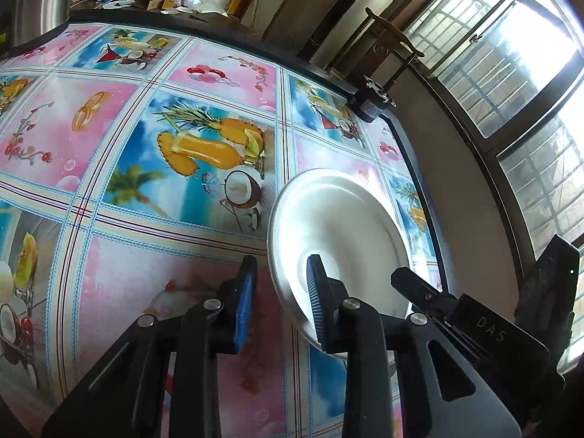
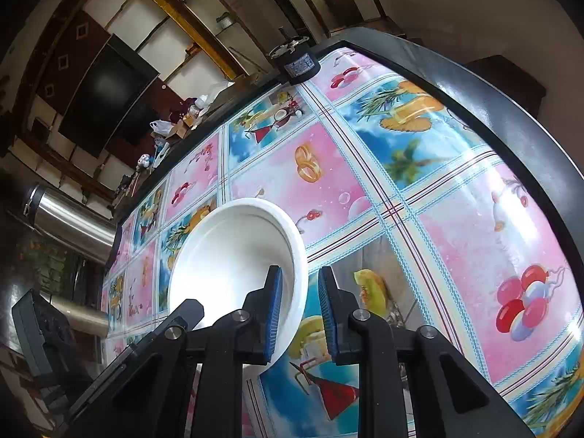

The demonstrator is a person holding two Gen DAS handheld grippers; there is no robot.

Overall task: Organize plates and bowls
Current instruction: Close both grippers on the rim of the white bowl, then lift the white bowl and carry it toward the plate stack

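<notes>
On patterned tablecloth (image 1: 153,262): white plate (image 1: 350,219). Left gripper (image 1: 279,303) and right gripper (image 2: 300,310) each straddle its rim from opposite sides, jaws narrowed, pads not visibly pressing.

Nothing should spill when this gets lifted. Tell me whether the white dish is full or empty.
Empty: the white dish shows only bare, glossy white inside in both wrist views, apart from the tool pads straddling its rim. It sits on the fruit-print tablecloth.
</notes>
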